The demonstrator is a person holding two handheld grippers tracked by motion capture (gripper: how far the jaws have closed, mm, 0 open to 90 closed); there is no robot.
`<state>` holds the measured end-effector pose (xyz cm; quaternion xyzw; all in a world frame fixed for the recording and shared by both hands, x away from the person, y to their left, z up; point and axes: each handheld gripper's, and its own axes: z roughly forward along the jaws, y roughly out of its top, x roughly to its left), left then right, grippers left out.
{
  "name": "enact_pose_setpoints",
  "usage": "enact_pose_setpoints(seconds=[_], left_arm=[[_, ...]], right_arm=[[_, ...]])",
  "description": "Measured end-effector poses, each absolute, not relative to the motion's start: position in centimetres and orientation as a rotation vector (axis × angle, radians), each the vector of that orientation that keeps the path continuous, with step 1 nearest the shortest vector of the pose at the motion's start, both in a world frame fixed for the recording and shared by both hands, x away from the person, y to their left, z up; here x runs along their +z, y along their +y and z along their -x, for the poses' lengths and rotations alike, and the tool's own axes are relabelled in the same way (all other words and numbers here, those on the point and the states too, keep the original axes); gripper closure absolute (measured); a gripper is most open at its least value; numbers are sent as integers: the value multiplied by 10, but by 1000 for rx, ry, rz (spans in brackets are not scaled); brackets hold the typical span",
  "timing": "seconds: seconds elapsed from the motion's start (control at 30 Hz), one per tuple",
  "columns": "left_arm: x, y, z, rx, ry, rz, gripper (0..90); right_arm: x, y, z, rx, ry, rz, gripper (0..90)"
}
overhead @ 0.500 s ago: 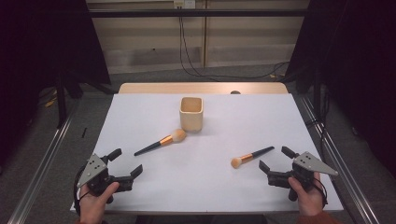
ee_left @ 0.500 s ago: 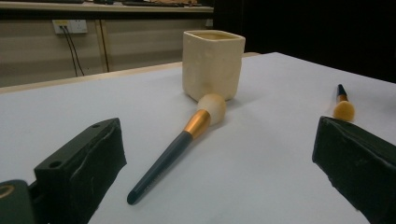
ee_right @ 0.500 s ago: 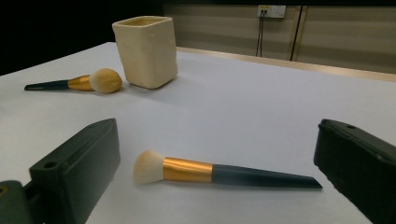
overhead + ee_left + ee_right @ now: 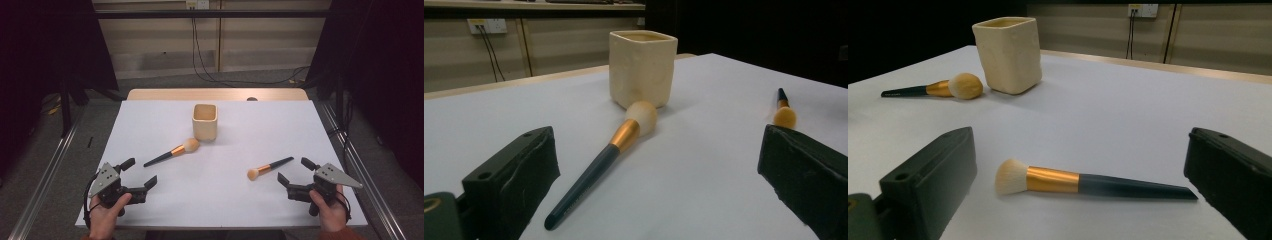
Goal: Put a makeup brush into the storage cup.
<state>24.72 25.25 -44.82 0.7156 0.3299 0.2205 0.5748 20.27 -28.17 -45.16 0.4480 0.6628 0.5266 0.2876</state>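
Here, left tongs apart, right tongs apart, brushes untouched, cup beyond.

Your two brushes lie flat on the white table, well apart from each other. The larger brush has a dark handle, a gold ferrule and a round, pale peach head; its head points toward two o'clock and rests just beside the near corner of the cream cup. The smaller brush has the same dark handle and gold ferrule, with a flatter, fluffier head; its head points toward eight o'clock and its handle tip toward two o'clock, over on your right.
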Motion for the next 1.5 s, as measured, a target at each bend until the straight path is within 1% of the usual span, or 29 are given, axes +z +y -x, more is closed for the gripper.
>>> enact_pose_setpoints(seconds=[0.2, 0.5, 0.87, 0.97, 1.23, 1.37, 1.5], left_arm=[[-442, 249, -253, 503, 756, -1692, 27], [-432, 245, -267, 520, 739, -1686, 27], [-429, 237, -286, 498, 698, -1722, 27], [-426, 235, -293, 516, 710, -1693, 34], [-424, 232, -306, 518, 708, -1686, 34], [-426, 226, -316, 490, 737, -1722, 33], [-426, 222, -320, 486, 728, -1730, 33]], right_arm=[[-453, -280, -201, 1403, 1795, -1178, 3], [-452, -279, -201, 1412, 1781, -1177, 3], [-452, -279, -200, 1417, 1778, -1181, 3], [-452, -278, -201, 1418, 1781, -1180, 3], [-452, -278, -201, 1429, 1782, -1182, 3], [-453, -278, -202, 1429, 1782, -1182, 3], [-453, -278, -202, 1428, 1785, -1179, 3]])
